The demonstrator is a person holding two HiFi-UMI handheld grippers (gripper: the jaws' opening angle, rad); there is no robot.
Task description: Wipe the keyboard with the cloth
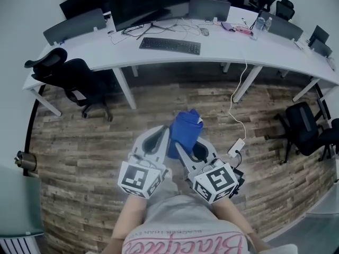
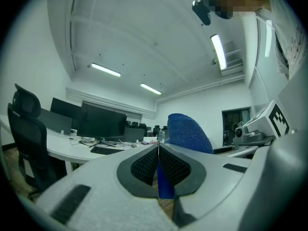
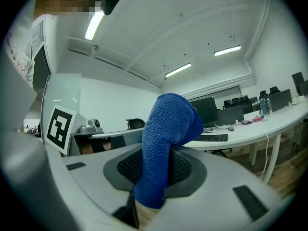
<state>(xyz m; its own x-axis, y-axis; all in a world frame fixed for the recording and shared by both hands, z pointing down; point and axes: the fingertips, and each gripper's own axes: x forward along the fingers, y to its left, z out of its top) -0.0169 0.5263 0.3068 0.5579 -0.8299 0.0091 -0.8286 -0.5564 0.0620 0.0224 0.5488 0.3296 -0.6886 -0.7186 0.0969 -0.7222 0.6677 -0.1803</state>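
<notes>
Fingers (image 3: 187, 170) of both grippers clamped together on the blue cloth (image 1: 185, 131).
Bunched between left gripper (image 2: 158, 150) and right gripper (image 3: 158, 150), its long axis pointed forward at the desk (image 1: 228, 49) (keyboard (image 1: 170, 45) lay lengthwise along it, well apart).

Blue cloth (image 1: 183, 133) aloft; keyboard (image 1: 170, 45) on desk (image 1: 233, 47)

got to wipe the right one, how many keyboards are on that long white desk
1. The flat black keyboard lies on the long white desk, in front of the large dark monitor. Others may be hidden behind it or further back.
</notes>
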